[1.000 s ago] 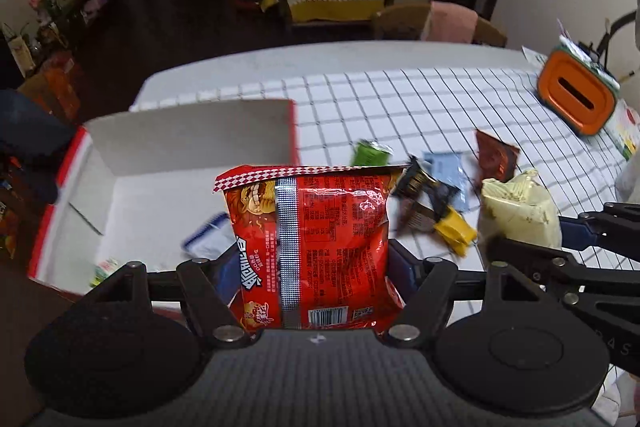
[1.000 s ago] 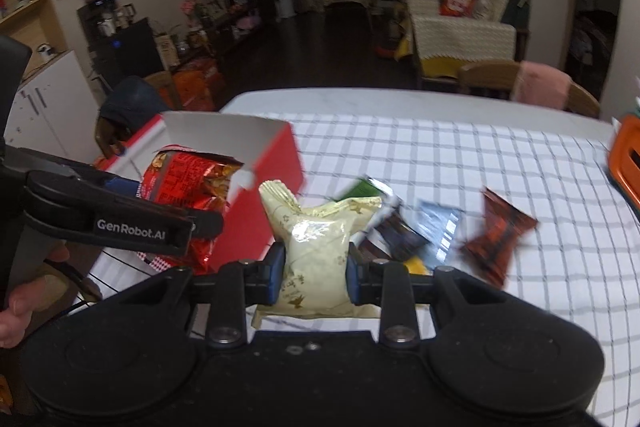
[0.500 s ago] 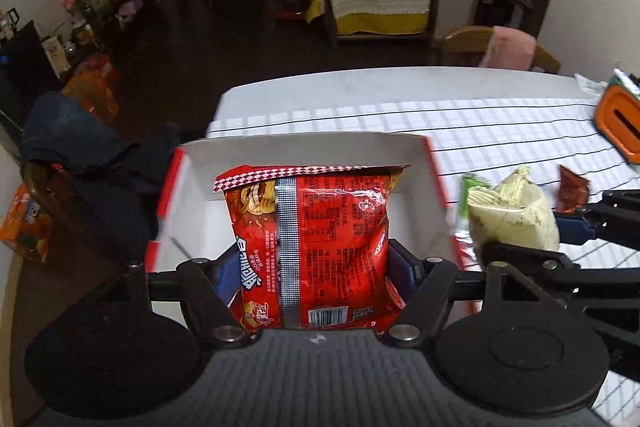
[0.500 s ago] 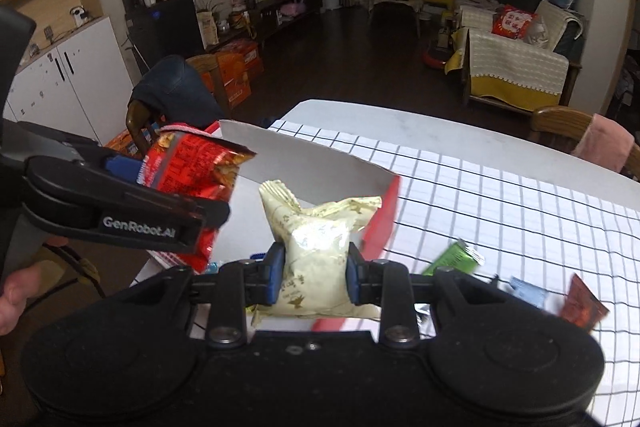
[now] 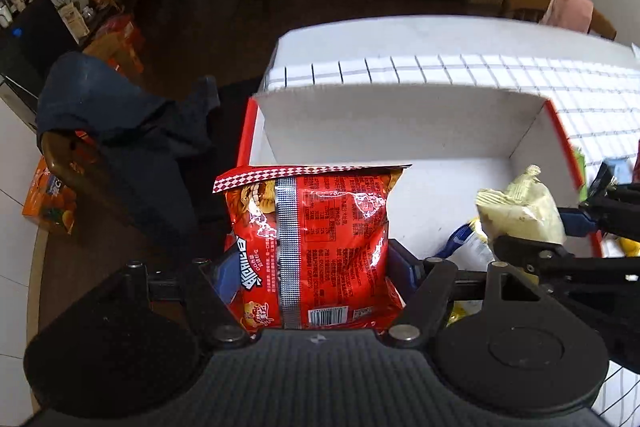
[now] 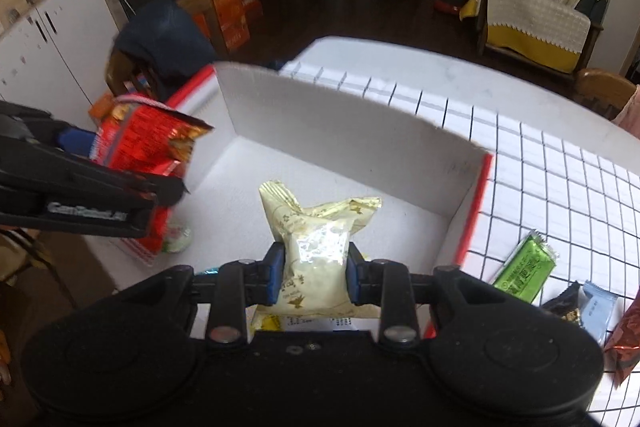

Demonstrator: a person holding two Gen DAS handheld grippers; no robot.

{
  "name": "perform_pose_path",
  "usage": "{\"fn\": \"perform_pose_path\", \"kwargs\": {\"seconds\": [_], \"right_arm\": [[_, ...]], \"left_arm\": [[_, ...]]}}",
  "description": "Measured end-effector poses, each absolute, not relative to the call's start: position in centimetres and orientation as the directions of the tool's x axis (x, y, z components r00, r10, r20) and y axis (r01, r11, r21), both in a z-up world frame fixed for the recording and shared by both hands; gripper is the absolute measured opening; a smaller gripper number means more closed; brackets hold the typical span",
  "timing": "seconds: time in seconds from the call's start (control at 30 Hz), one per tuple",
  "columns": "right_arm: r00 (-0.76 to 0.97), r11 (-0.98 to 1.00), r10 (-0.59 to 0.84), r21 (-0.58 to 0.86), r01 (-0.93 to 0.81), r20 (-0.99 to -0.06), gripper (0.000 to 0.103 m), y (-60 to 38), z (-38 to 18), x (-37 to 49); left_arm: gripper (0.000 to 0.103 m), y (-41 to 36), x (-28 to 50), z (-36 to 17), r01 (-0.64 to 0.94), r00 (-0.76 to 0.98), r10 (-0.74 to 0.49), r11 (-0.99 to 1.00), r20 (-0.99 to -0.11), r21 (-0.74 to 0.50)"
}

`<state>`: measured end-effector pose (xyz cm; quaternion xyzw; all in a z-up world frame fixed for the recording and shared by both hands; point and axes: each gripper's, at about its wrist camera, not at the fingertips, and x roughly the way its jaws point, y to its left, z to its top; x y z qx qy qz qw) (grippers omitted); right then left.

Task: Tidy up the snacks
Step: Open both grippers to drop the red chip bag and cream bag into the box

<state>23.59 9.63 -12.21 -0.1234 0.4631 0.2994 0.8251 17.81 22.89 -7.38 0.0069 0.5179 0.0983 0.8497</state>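
My left gripper (image 5: 308, 267) is shut on a big red snack bag (image 5: 312, 243), held upright over the left part of the open box (image 5: 392, 115), which is red outside and white inside. The same red snack bag (image 6: 140, 143) shows at the left of the right wrist view. My right gripper (image 6: 314, 273) is shut on a pale yellow snack packet (image 6: 316, 243), hanging over the box's white floor (image 6: 400, 227). That yellow snack packet (image 5: 520, 211) is also seen at the right of the left wrist view. A blue-and-white packet (image 5: 466, 243) lies inside the box.
Loose snacks lie on the checked tablecloth (image 6: 560, 187) right of the box: a green packet (image 6: 524, 267), a dark one (image 6: 564, 307), a light blue one (image 6: 596, 311) and a red-brown one (image 6: 626, 339). A chair with a dark jacket (image 5: 120, 131) stands left of the table.
Both grippers have carried their packets leftwards from above the tablecloth to over the open box and a little lower. Both grips are unchanged.
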Motion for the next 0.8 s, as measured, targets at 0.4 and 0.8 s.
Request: {"fn": "perform_pose_path", "kwargs": {"seconds": [0.4,0.8], "right_arm": [[0.349,0.782,0.296,0.016,-0.623,-0.889,0.029,11.6,-15.8,24.2],[0.335,0.767,0.319,0.035,-0.640,-0.887,0.031,11.1,-15.4,23.2]], "left_arm": [[0.073,23.0,18.1,-10.8,-0.113,0.368,0.160,0.985,-0.916,0.127],[0.073,22.8,17.2,-10.9,-0.128,0.363,0.150,0.986,-0.920,0.110]]}}
